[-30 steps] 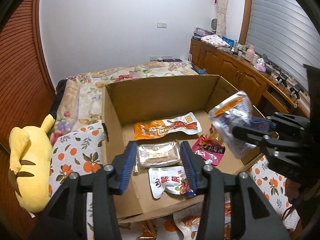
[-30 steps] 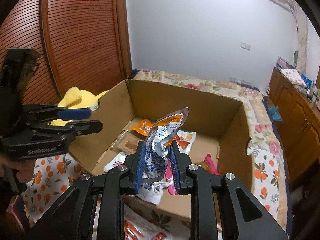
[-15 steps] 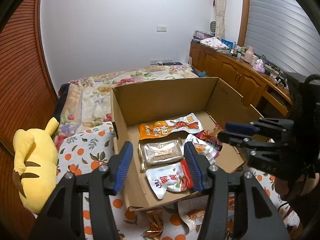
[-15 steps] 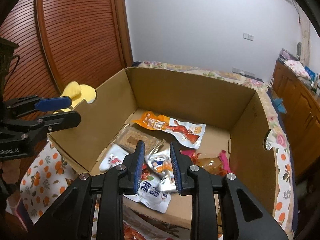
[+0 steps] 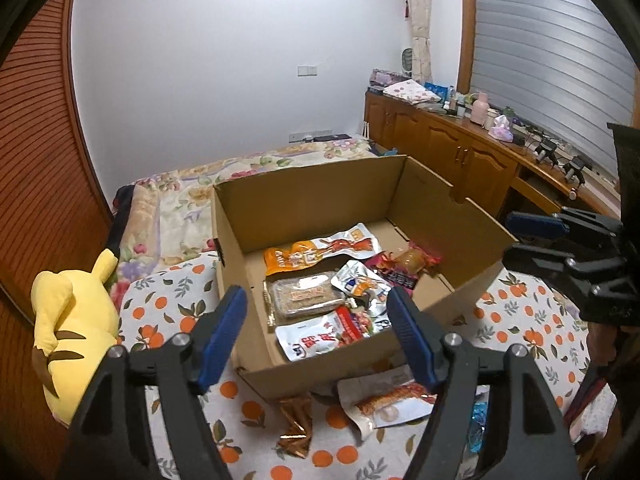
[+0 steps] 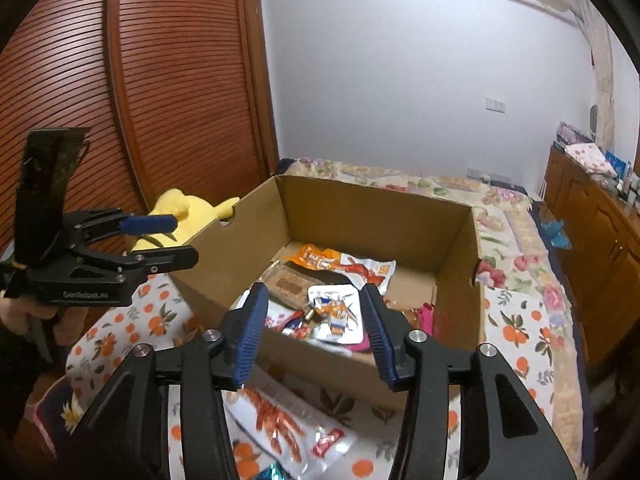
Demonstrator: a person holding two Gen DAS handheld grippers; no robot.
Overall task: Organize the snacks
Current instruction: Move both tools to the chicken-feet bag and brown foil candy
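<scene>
An open cardboard box sits on the bed and holds several snack packets. Among them are an orange packet, a clear tray of bars, a white and red pouch and a silver pouch lying on top. My left gripper is open and empty over the box's near edge. My right gripper is open and empty in front of the box. More packets lie outside the box on the bedspread: a white one with a red picture and a brown wrapper.
A yellow plush toy lies left of the box. The orange-patterned bedspread surrounds the box. A wooden cabinet with clutter runs along the right wall. A slatted wooden door stands on the left.
My right gripper opened and dropped the silver pouch into the box, then pulled back. Both grippers have drawn back and opened wider.
</scene>
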